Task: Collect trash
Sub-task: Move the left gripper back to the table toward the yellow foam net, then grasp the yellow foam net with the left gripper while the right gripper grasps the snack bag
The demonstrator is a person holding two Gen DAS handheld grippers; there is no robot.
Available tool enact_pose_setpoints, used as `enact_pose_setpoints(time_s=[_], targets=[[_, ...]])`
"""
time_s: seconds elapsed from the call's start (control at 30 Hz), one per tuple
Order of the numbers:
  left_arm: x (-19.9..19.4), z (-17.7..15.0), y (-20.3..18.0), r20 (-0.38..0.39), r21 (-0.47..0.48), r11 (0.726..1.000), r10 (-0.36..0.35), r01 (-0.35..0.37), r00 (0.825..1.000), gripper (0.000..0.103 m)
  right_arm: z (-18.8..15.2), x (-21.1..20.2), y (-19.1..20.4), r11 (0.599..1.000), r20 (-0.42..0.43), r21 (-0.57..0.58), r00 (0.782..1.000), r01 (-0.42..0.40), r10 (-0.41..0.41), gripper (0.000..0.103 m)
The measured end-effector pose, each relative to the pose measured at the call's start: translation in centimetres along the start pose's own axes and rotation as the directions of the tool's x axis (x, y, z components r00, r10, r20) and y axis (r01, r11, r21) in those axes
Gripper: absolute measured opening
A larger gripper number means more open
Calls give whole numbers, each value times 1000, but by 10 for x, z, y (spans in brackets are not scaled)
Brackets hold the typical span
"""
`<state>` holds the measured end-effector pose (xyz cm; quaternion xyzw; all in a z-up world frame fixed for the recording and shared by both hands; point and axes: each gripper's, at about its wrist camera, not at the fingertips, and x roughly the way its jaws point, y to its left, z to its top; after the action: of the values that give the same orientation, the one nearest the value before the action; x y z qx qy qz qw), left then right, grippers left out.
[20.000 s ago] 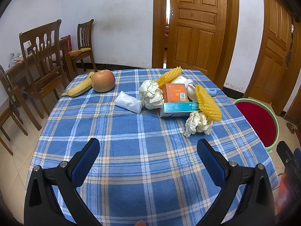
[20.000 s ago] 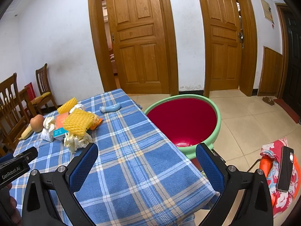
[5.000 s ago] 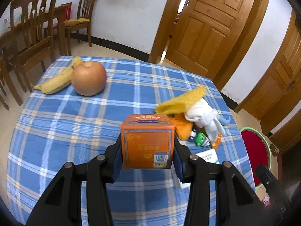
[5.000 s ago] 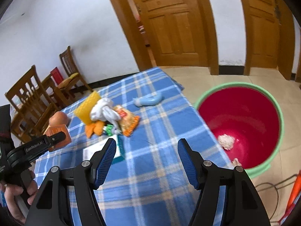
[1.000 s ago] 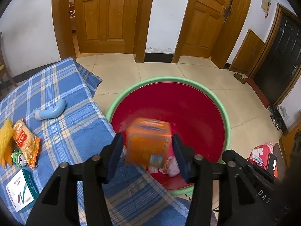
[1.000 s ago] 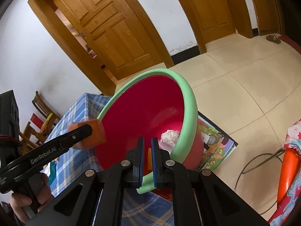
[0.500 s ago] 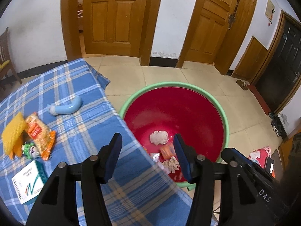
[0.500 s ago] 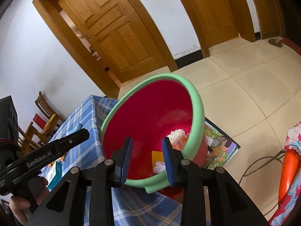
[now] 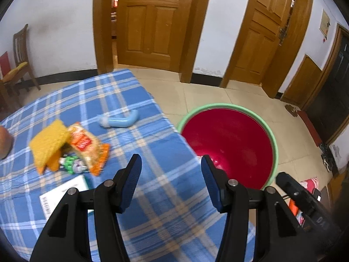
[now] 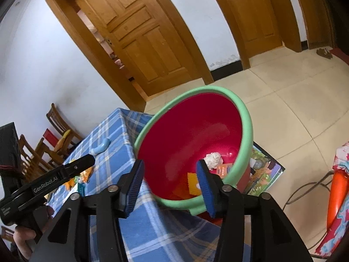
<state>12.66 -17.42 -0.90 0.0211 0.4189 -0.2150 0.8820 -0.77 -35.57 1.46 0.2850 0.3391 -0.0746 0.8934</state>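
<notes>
A red basin with a green rim (image 9: 271, 135) stands on the floor beside the table's corner. In the right wrist view the basin (image 10: 246, 131) holds a white tissue wad (image 10: 212, 158), an orange box (image 10: 225, 169) and a yellow foam net (image 10: 193, 181). My left gripper (image 9: 170, 160) is open and empty above the blue plaid tablecloth (image 9: 152, 196). On the cloth lie a yellow foam net (image 9: 49, 144), an orange snack packet (image 9: 87, 146), a blue curved tube (image 9: 120, 121) and a white box (image 9: 63, 194). My right gripper (image 10: 169, 163) hangs before the basin, its jaws opening with nothing between them.
Wooden chairs (image 10: 54, 139) stand at the far left, and wooden doors (image 9: 152, 21) line the far wall. A picture book (image 10: 265, 174) lies under the basin. A red patterned cloth (image 10: 340, 196) and a cable (image 10: 305, 190) lie on the floor at right.
The orange box has left my left gripper and now lies in the basin. The left gripper has swung back over the table. The right gripper's jaws have gone from shut to apart.
</notes>
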Motion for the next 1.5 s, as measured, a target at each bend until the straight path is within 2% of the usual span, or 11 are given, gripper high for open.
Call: enact_pose_setpoints(time_s=[0.13,0.5,0.77,0.93,1.1,1.23,1.3,1.33,1.5], targets=[[-7,2,23,10,-30,999,37,-37,999,57,-1,0,10,1000,0,-14,1000,-3,3,57],[-15,7,84,22,-91,987,139,-136,990,57,-3,5,35,999,-16,-50,1000,-13,13,58],[-6,6,120,-8,-96,973,212,-211,977,57,0,19,59,996,-44,-81,999,-31,27,59],[5,8,138,-4,-93,956,278,-277,961,57,3,29,76,993,-63,-114,998,-38,31,59],[20,6,151,-38,-107,961,254,-257,966,57,4,45,95,989,-95,-141,995,-52,38,59],[25,5,160,-30,-129,961,242,-244,970,57,3,57,112,984,-122,-168,992,-59,39,59],[25,5,166,-20,-148,961,233,-233,972,49,2,63,120,980,-133,-189,990,-60,35,59],[24,4,168,-16,-158,960,231,-231,973,40,2,66,124,979,-138,-197,990,-59,32,59],[13,2,187,20,-237,961,151,-142,988,25,-2,84,144,970,-174,-233,984,-71,31,59]])
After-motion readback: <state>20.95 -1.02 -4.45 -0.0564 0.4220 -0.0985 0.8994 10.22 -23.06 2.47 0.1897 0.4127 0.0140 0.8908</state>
